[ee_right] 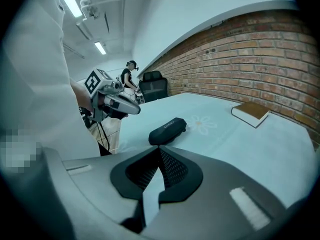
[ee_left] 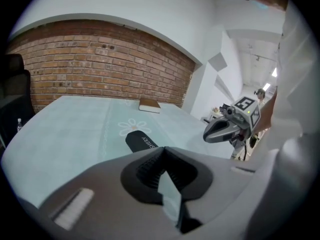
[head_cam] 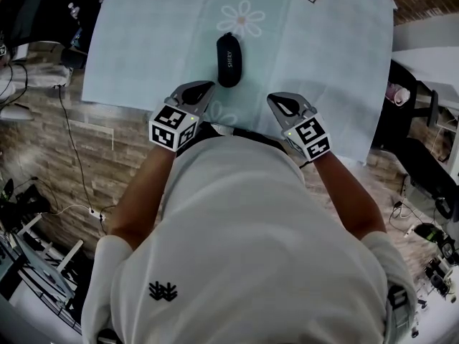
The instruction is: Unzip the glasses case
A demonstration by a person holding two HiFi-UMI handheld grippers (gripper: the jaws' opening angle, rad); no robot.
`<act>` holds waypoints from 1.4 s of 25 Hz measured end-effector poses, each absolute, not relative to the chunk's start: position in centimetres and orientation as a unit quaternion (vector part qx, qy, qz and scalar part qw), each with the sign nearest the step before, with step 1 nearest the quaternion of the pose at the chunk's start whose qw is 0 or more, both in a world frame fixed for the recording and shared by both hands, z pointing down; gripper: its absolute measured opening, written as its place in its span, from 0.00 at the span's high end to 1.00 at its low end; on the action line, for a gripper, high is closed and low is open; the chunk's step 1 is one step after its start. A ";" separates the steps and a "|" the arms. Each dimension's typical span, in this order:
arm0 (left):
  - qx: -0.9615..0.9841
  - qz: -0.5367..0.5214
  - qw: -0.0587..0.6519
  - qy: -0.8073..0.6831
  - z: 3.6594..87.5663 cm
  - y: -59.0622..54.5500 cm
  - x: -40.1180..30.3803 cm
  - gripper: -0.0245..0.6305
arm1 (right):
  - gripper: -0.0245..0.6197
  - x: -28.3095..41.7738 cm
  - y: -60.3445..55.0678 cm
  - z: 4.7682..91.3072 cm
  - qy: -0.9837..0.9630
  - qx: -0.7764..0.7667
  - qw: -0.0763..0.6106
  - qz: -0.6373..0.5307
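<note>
Glasses case lies on the bench, just ahead of both tools and apparently still zipped. I have the left hand-held gripper and right hand-held gripper closed, both empty. Unpinned, the case could skid when I tug its zipper.

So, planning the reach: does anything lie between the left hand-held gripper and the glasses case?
No. The head view shows only bare tablecloth between the left hand-held gripper and the glasses case; the left gripper view agrees.
</note>
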State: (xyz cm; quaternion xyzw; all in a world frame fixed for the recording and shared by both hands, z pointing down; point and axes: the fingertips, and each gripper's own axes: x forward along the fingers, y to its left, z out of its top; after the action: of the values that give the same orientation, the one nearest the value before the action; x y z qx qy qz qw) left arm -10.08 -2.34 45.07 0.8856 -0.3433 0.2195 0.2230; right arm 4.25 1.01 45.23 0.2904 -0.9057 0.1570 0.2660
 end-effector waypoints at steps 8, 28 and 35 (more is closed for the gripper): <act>0.883 0.215 0.233 -0.346 45.1 -0.6 -10.5 0.88 | 0.96 3.7 1.9 43.7 -0.913 0.290 0.250 0.144; 0.883 0.213 0.231 -0.348 45.0 -0.1 -10.9 0.88 | 0.96 3.5 2.4 43.7 -0.911 0.293 0.251 0.146; 0.883 0.214 0.235 -0.345 45.4 -0.1 -10.7 0.88 | 0.96 3.7 2.5 44.0 -0.909 0.293 0.257 0.149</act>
State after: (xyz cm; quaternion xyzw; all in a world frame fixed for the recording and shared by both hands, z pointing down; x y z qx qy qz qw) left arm -10.65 -0.07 45.41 0.8833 -0.3448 0.2141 0.2346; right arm 3.74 2.52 44.00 0.2925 -0.9091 0.1485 0.2566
